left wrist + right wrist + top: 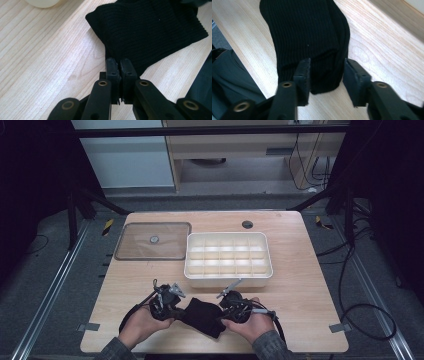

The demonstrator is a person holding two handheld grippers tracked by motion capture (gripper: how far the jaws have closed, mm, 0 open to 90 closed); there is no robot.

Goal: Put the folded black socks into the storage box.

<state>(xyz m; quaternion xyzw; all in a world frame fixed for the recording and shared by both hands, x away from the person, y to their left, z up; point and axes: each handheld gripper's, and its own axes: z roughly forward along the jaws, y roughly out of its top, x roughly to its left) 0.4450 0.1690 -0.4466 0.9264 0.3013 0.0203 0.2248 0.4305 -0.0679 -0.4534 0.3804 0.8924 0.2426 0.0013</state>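
Item: black ribbed sock [202, 316], knitted, folded over on itself into a thick flat pad. It lies on the tabletop [300, 285] just in front of the white divided box [228, 259], between the two grippers and near the person's edge.

Left gripper [121, 65]: jaws drawn together, pinching the sock's edge at the corner farthest from the box. The pinch looks meant to anchor that end so the cloth cannot slide.

Right gripper [325, 68]: jaws part-way apart, straddling the opposite, rounded end of the sock. The fabric sits between the pads; the left pad touches it, while a firm press from the right pad cannot be confirmed. Judged a loose hold, apt for folding or gathering the bundle.

White divided box: open, a grid of small compartments, all seemingly unfilled; likely the sock's destination, which explains the compact fold.

Clear lid [153, 240]: flat on the tabletop, just left of the box and touching or nearly touching it, set aside to leave the compartments reachable.
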